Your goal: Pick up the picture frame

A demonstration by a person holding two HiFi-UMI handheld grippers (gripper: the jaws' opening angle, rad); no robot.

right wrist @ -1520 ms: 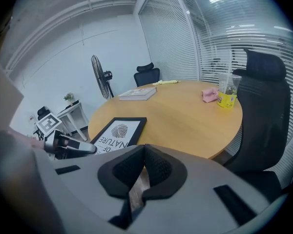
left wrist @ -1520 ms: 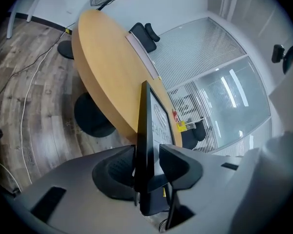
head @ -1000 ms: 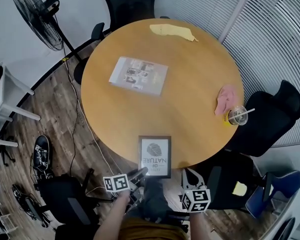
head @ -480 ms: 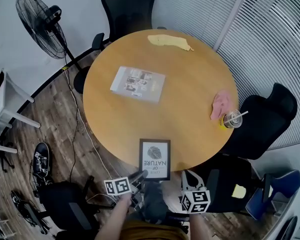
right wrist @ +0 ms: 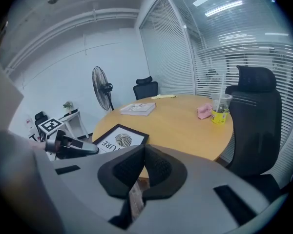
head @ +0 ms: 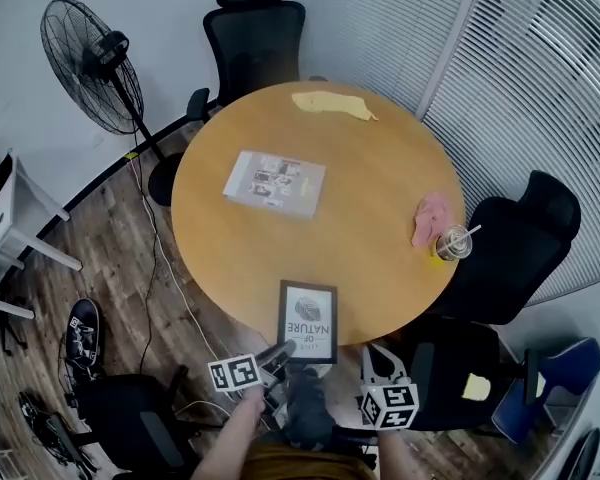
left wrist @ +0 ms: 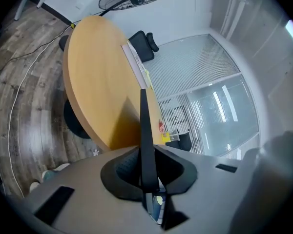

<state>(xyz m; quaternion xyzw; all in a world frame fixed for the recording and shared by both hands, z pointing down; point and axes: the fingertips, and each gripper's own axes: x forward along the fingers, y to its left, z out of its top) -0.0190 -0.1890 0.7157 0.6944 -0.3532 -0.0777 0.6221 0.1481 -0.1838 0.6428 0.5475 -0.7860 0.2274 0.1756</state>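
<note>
The black picture frame (head: 309,320), showing a leaf print, overhangs the round table's (head: 380,208) near edge.

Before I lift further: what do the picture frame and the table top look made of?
Picture frame: thin black matte border, likely painted wood or plastic; I cannot tell which. Table: wood or wood-look laminate, going by its smooth, even tan surface.
</note>
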